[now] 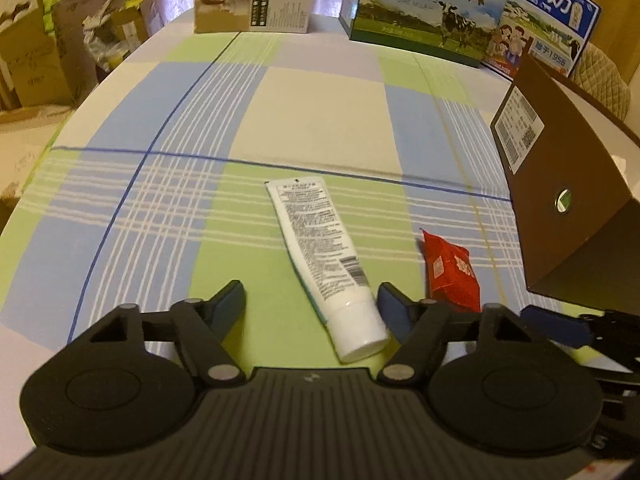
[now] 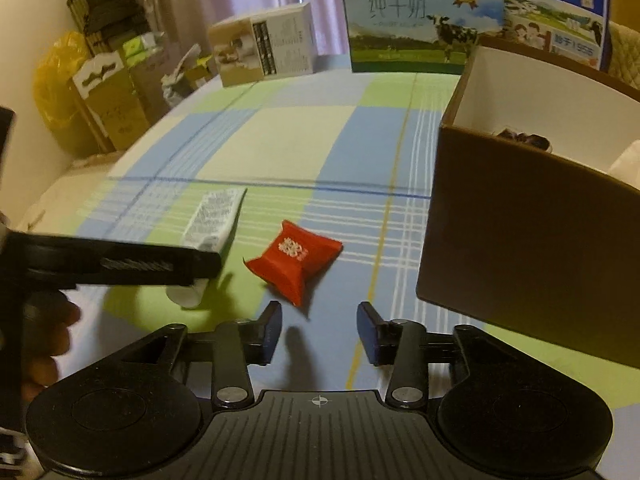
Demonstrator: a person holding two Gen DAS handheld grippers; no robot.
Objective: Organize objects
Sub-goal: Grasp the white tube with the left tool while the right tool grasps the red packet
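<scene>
Tube point(image 2: 218, 220) cap hidden behind left gripper point(image 2: 120, 266)

The table point(image 1: 320, 112) wears green, blue and cream plaid; the tube point(image 1: 320, 240) is white, the packet point(image 2: 294, 260) red, the box point(image 2: 520, 232) brown.

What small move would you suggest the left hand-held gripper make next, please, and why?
Probably ease the left hand-held gripper forward and close on the white tube: its jaws are open, the tube's cap end already lies between them, and the brown box stands just to the right.
</scene>
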